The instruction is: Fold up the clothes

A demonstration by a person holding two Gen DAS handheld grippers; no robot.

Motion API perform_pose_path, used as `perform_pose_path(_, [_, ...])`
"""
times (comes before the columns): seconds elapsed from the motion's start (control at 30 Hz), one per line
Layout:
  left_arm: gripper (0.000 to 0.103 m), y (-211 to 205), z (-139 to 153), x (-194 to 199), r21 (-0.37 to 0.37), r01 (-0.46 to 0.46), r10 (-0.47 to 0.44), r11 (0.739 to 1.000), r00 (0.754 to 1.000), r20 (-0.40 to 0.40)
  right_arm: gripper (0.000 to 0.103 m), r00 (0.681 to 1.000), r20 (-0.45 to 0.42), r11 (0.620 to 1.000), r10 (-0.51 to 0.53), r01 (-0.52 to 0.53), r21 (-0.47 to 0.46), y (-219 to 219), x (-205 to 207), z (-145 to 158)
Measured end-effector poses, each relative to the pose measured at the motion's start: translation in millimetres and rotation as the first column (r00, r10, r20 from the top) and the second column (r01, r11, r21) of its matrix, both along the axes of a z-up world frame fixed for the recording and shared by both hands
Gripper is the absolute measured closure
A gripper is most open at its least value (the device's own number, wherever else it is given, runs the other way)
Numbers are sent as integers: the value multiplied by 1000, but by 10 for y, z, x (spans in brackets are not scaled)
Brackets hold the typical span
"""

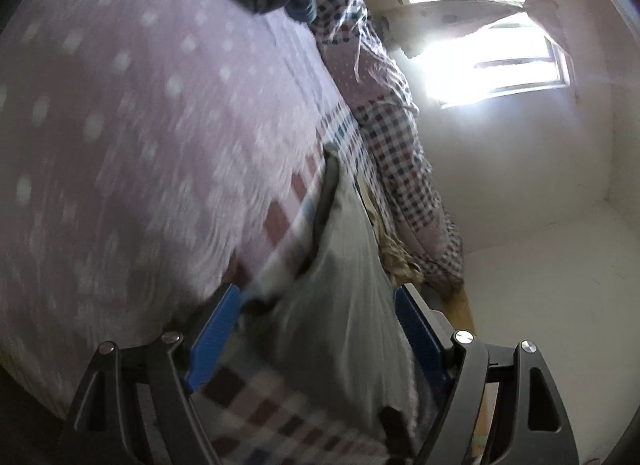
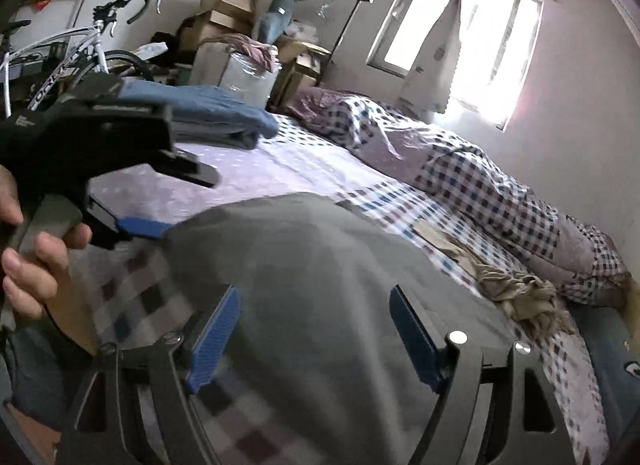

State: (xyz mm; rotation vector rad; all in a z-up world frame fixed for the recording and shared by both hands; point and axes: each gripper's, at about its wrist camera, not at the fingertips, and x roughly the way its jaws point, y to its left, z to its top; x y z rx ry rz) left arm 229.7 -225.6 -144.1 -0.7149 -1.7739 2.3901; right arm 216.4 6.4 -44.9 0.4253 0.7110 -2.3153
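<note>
A grey garment (image 2: 320,273) lies spread on the bed, blurred by motion. My right gripper (image 2: 316,297) is open just above its near part, blue pads wide apart. My left gripper (image 2: 136,225) shows in the right wrist view at the garment's left edge, held by a hand; its blue pad touches the cloth. In the left wrist view the left gripper (image 1: 318,297) is open with the grey garment (image 1: 340,285) between its pads. A folded stack of blue clothes (image 2: 216,113) sits at the bed's far left.
The bed has a pink dotted and checked sheet (image 2: 280,157). A checked quilt (image 2: 480,177) lies bunched along the wall side. A crumpled tan garment (image 2: 520,293) lies at the right. A bicycle (image 2: 80,49), boxes (image 2: 228,5) and a window (image 2: 460,45) stand beyond.
</note>
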Motion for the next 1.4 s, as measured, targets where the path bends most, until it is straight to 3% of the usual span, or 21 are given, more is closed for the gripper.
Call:
perform_pose_path(0.17, [20, 36, -109, 1, 38, 19, -19, 999, 1000, -18, 22, 1000, 11, 1000, -4, 4, -7, -57, 144, -147])
perform_pose_path(0.37, [22, 8, -117, -3, 71, 6, -5, 997, 1000, -13, 22, 998, -49, 999, 24, -22, 49, -163, 217, -196])
perform_pose_path(0.43, [34, 6, -112, 1, 66, 6, -7, 998, 1000, 3, 22, 996, -79, 997, 38, -32, 74, -208, 254, -224])
perform_pose_path(0.5, [76, 2, -127, -7, 64, 10, -13, 998, 999, 37, 22, 993, -108, 994, 53, -42, 99, -255, 290, -253])
perform_pose_path(0.6, [94, -10, -124, 32, 81, 8, -12, 997, 999, 41, 22, 985, -154, 988, 77, -55, 144, -349, 338, -323])
perform_pose_path(0.83, [100, -49, 71, 119, 98, 19, -13, 995, 998, -66, 22, 952, -263, 962, 159, -90, 259, -582, 493, -534])
perform_pose_path(1.0, [101, -82, 121, 104, 105, 34, -25, 994, 996, -87, 22, 922, -335, 940, 194, -77, 333, -761, 534, -748])
perform_pose_path(1.17, [101, -111, 111, 127, 104, 37, -28, 994, 996, -82, 24, 923, -346, 930, 168, -32, 366, -842, 394, -856])
perform_pose_path(1.2, [101, -111, 117, 110, 102, 37, -29, 994, 996, -81, 30, 924, -347, 929, 160, -22, 369, -853, 362, -871])
perform_pose_path(1.33, [101, -96, 135, 98, 91, 43, -35, 995, 996, -83, 81, 934, -339, 926, 113, 24, 376, -890, 198, -861])
perform_pose_path(1.4, [97, -83, 162, 66, 82, 45, -38, 996, 996, -86, 94, 938, -329, 926, 113, 21, 377, -889, 158, -832])
